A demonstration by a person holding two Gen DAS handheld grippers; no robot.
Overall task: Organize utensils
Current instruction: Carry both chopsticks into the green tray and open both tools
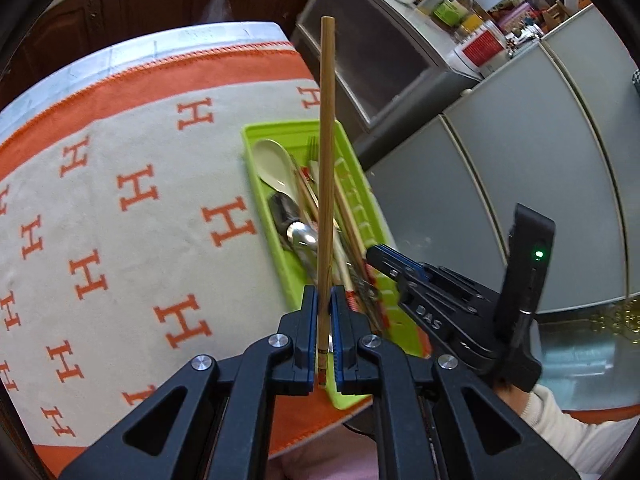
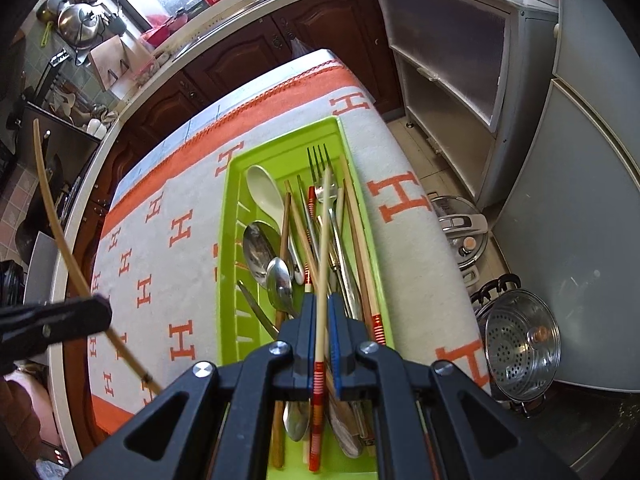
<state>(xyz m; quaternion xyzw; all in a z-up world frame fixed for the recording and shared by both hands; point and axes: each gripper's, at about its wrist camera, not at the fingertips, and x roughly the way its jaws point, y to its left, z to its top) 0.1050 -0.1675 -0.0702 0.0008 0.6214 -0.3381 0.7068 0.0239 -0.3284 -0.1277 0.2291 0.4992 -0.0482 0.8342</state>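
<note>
Here, left gripper (image 1: 323, 300) clamped on slim, light, stiff bamboo chopstick (image 1: 327, 160) near its base; right gripper (image 2: 321, 308) likewise on pale red-banded chopstick (image 2: 323, 248).

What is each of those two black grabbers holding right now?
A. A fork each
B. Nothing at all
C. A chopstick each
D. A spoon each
C. The left gripper pinches a plain wooden chopstick, and the right gripper pinches a pale chopstick with red bands above the green tray.
</note>
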